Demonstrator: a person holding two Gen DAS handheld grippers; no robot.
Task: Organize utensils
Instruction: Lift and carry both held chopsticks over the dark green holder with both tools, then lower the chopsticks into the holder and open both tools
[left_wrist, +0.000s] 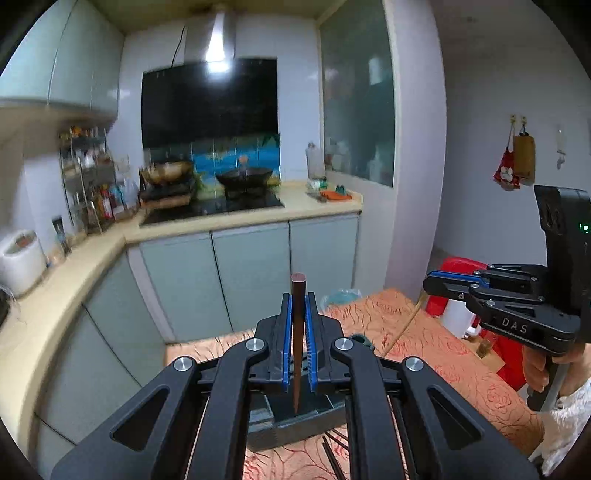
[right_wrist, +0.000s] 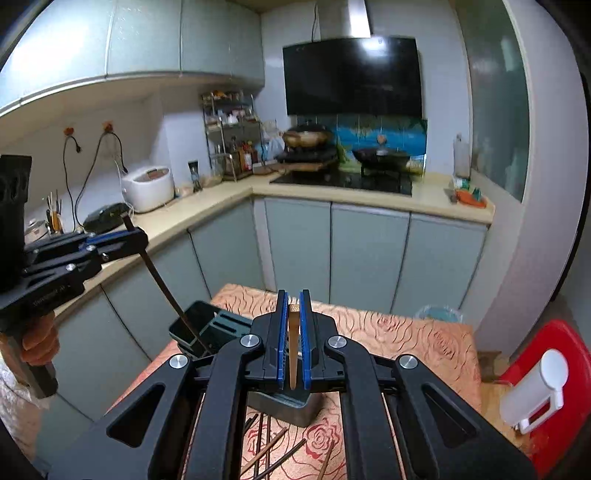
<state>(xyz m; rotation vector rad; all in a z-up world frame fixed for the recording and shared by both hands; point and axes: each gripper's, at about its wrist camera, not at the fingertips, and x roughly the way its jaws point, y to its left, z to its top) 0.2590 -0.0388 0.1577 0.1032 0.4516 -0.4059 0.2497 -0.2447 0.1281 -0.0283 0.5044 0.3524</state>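
Note:
My left gripper (left_wrist: 298, 306) is shut on a dark brown chopstick (left_wrist: 297, 332) held upright, its lower tip at the dark grey utensil holder (left_wrist: 291, 424) on the table. In the right wrist view that chopstick (right_wrist: 162, 280) slants down into the holder's (right_wrist: 207, 325) left compartment. My right gripper (right_wrist: 293, 306) is shut on a light wooden chopstick (right_wrist: 293, 350) above the holder. The right gripper also shows in the left wrist view (left_wrist: 443, 282), with the light chopstick (left_wrist: 402, 325) hanging below it. Several loose chopsticks (right_wrist: 273, 454) lie on the tablecloth in front of the holder.
The table has an orange rose-patterned cloth (right_wrist: 406, 332). A red stool (right_wrist: 554, 350) with a white plastic item (right_wrist: 535, 391) stands at the right. Kitchen counter (right_wrist: 177, 221), rice cooker (right_wrist: 147, 188), stove with woks (right_wrist: 369, 158) and cabinets lie beyond.

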